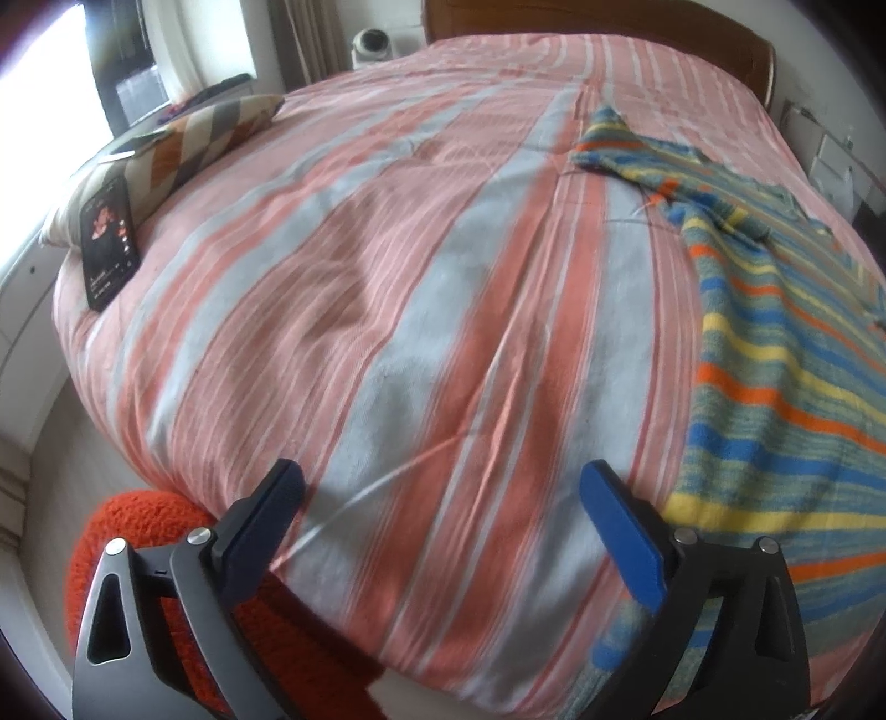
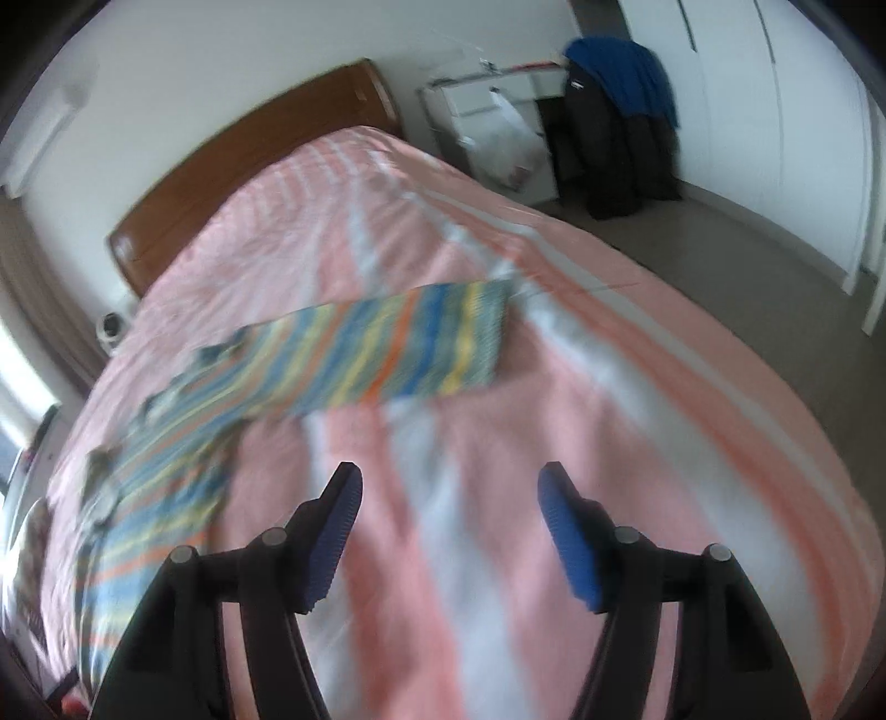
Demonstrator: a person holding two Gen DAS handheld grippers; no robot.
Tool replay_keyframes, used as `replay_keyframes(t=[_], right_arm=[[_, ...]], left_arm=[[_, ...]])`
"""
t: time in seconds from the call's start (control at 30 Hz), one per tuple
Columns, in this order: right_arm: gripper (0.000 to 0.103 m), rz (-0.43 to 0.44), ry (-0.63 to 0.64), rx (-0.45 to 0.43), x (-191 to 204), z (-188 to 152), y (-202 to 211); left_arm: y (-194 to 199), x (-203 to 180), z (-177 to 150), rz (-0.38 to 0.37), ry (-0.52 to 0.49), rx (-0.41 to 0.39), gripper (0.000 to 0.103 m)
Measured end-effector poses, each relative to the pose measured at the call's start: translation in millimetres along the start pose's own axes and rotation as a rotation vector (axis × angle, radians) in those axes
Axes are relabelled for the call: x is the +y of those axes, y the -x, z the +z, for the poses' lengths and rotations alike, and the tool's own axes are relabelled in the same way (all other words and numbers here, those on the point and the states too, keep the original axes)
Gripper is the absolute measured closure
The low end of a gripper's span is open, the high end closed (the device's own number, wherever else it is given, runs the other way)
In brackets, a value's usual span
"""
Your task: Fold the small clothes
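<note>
Two grippers hover over a bed [image 1: 387, 277] covered in a pink, orange and pale grey striped quilt, and neither holds anything.

At the far left of the left wrist view, a zigzag-patterned pillow [image 1: 183, 144] lies at the bed's edge with a phone [image 1: 109, 243] leaning against it, screen lit. Below that, an orange knitted fabric [image 1: 149, 531] shows just past the near edge of the mattress. The left gripper [image 1: 443, 493] has its jaws spread wide over bare quilt, with nothing between its blue pads. To its right lies the striped knitted garment [image 1: 775, 399], banded in blue, yellow, orange and grey-green; it runs from the near right corner of the bed up toward the headboard [image 1: 609, 22], one sleeve reaching toward the middle.

From the right wrist view, which is blurred, the same garment [image 2: 343, 360] sits to the left and ahead, one sleeve stretched flat across the quilt. The right gripper [image 2: 449, 482] stands parted above empty quilt, clear of the garment. Farther right, beyond the bed, a white bedside cabinet [image 2: 487, 105] and dark clothes with a blue one [image 2: 626, 72] draped on top stand near the wall.
</note>
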State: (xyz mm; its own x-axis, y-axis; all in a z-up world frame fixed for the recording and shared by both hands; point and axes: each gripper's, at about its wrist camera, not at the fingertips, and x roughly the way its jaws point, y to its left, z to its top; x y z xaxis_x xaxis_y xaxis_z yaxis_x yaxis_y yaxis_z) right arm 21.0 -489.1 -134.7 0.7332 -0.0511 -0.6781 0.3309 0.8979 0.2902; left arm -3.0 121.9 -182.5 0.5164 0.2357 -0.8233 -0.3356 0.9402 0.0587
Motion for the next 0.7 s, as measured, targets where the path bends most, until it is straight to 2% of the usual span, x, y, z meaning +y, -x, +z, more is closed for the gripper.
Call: replay_keyframes(t=[0.07, 0.2, 0.3, 0.5, 0.7], right_arm=[[0.028, 0.023, 0.042, -0.039, 14, -21, 20], [0.027, 0.031, 0.091, -0.087, 33, -52, 39], [0.027, 0.002, 0.118, -0.124, 41, -70, 46], [0.027, -0.006, 0.146, -0.117, 49, -75, 44], [0.027, -0.023, 0.147, -0.138, 51, -77, 48]], left_arm=[[-3, 0, -1, -0.001, 0.004, 0.004, 0.001], [-5, 0, -3, -0.004, 0.006, 0.000, 0.000], [-5, 0, -4, -0.006, 0.004, -0.005, 0.000], [-8, 5, -3, -0.038, 0.022, 0.003, 0.000], [-7, 1, -5, -0.016, 0.001, -0.012, 0.000]])
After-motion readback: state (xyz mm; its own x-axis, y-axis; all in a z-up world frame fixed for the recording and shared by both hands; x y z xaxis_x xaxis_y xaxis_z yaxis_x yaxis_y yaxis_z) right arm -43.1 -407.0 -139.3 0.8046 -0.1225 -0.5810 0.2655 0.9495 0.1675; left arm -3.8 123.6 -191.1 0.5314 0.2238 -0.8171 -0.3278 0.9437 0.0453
